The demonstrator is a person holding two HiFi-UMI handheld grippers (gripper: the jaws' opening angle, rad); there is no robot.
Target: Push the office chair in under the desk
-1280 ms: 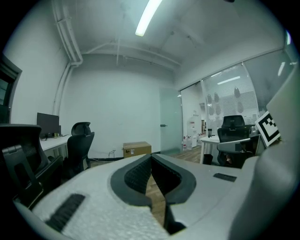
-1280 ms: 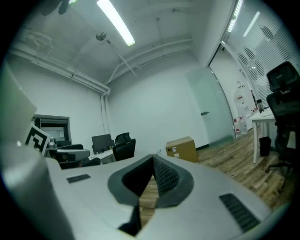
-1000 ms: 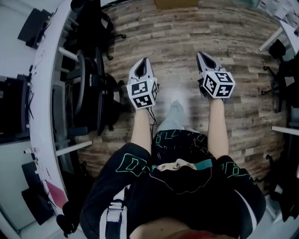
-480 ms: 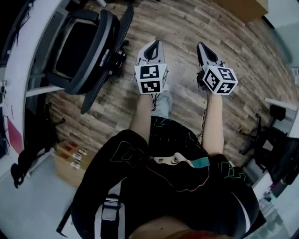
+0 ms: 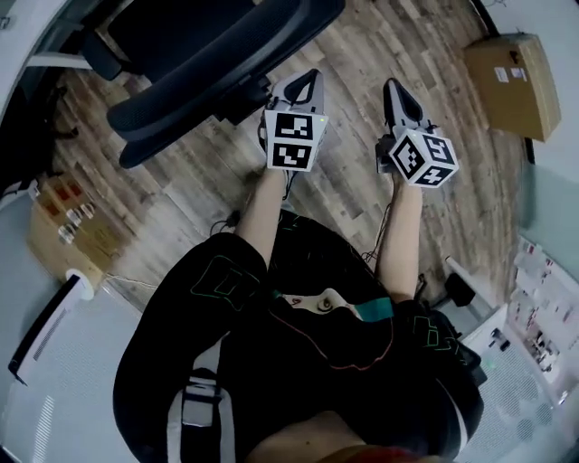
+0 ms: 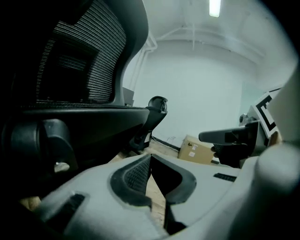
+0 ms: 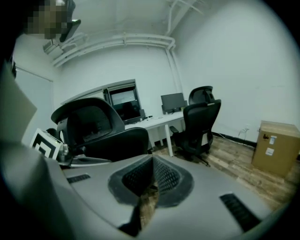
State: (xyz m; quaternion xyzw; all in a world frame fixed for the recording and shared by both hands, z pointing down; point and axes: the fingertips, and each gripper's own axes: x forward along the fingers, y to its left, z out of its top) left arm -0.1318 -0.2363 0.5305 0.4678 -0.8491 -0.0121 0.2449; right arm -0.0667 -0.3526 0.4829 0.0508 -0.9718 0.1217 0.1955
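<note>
Head view: office chair ahead-left on wood floor, backrest just beside left gripper; right gripper farther off. Jaws of 2 grippers pressed together, nothing between.

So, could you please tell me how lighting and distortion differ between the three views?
Head view: strong fisheye, the floor planks bow. Left gripper view: the chair looms close, dark and soft, while a ceiling lamp glares. Right gripper view: evenly lit room, black rim around the picture.
</note>
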